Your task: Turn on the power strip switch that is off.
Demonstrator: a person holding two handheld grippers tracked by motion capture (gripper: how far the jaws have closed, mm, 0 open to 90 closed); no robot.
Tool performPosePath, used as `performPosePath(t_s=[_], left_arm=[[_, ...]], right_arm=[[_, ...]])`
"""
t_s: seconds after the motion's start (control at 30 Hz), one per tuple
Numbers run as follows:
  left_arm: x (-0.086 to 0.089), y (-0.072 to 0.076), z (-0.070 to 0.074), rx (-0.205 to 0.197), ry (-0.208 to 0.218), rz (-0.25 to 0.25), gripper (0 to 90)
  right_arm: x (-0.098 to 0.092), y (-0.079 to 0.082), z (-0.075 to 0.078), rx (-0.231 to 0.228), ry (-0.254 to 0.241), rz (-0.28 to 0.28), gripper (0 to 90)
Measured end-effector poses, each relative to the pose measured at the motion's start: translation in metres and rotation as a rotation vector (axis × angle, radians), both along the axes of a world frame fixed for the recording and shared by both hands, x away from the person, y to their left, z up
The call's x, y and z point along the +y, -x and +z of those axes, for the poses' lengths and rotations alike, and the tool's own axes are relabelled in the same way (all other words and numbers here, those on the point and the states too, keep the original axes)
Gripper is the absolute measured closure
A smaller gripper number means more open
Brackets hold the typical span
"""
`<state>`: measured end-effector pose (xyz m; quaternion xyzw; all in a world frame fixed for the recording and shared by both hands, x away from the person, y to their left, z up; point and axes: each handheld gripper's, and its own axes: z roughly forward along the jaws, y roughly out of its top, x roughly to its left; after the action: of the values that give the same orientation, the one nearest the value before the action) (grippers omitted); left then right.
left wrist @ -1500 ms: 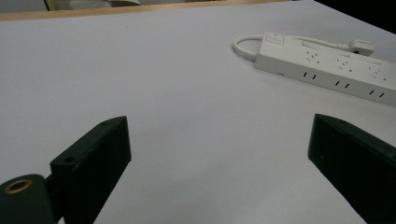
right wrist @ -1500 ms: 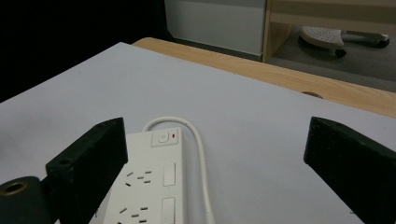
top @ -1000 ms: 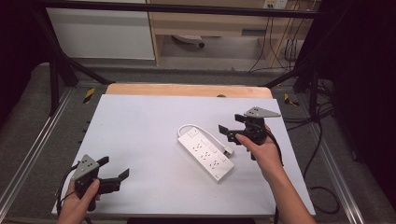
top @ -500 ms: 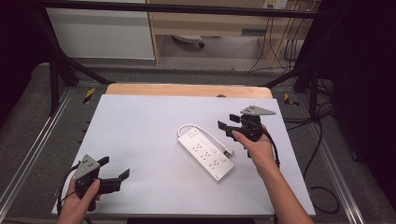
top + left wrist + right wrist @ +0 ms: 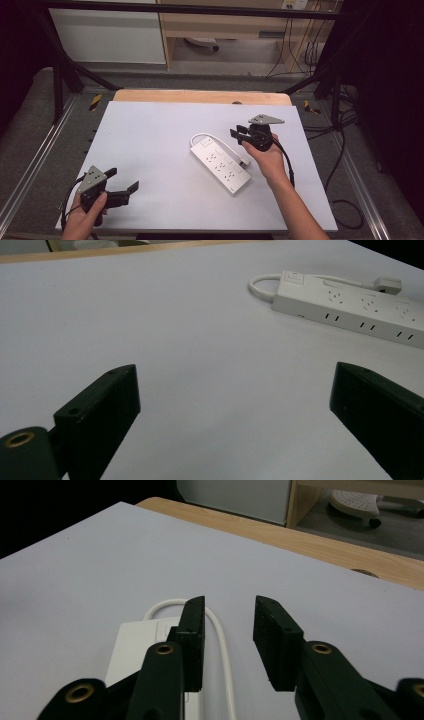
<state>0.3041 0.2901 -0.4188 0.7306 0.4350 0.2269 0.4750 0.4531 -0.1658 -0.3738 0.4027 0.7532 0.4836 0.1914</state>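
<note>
A white power strip lies slantwise on the white table, its thin white cable looping off the far end and running back along its right side to a plug. My right gripper hovers low at the strip's far right side. Its jaws have just been closing and stand narrow but apart. In the right gripper view the cable runs on the table below the gap, untouched by either pad. My left gripper rests at the near left, open wide and holding nothing.
A bare wooden strip edges the table's far side. Metal rails run along both sides, and cables trail on the floor to the right. Cabinets stand beyond the table.
The right gripper has shifted left and down toward the strip's cable, and its jaws have narrowed. The left gripper has stayed where it was.
</note>
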Motion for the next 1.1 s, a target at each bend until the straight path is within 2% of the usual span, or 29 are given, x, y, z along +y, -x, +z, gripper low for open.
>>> performPosePath(t_s=[0.13, 0.3, 0.43, 0.7, 0.83, 1.1], left_arm=[[0.000, 0.000, 0.001, -0.002, -0.001, 0.000, 6.0], [0.001, 0.000, 0.001, -0.005, 0.000, 0.004, 6.0], [0.000, 0.000, 0.001, -0.003, -0.002, 0.000, 6.0], [0.000, 0.001, 0.001, -0.007, -0.012, -0.003, 6.0], [0.000, 0.001, 0.001, -0.009, -0.012, -0.003, 6.0], [0.000, 0.001, 0.001, -0.007, -0.010, -0.006, 6.0]], right_arm=[[0.008, -0.002, -0.006, -0.005, 0.018, 0.013, 75.7], [0.014, -0.003, -0.013, 0.001, 0.018, 0.020, 80.9], [0.021, -0.005, -0.018, 0.010, 0.036, 0.035, 86.1], [0.028, -0.006, -0.026, 0.022, 0.059, 0.052, 87.2], [0.032, -0.007, -0.031, 0.034, 0.068, 0.061, 90.0], [0.041, -0.008, -0.042, 0.069, 0.082, 0.077, 90.0]])
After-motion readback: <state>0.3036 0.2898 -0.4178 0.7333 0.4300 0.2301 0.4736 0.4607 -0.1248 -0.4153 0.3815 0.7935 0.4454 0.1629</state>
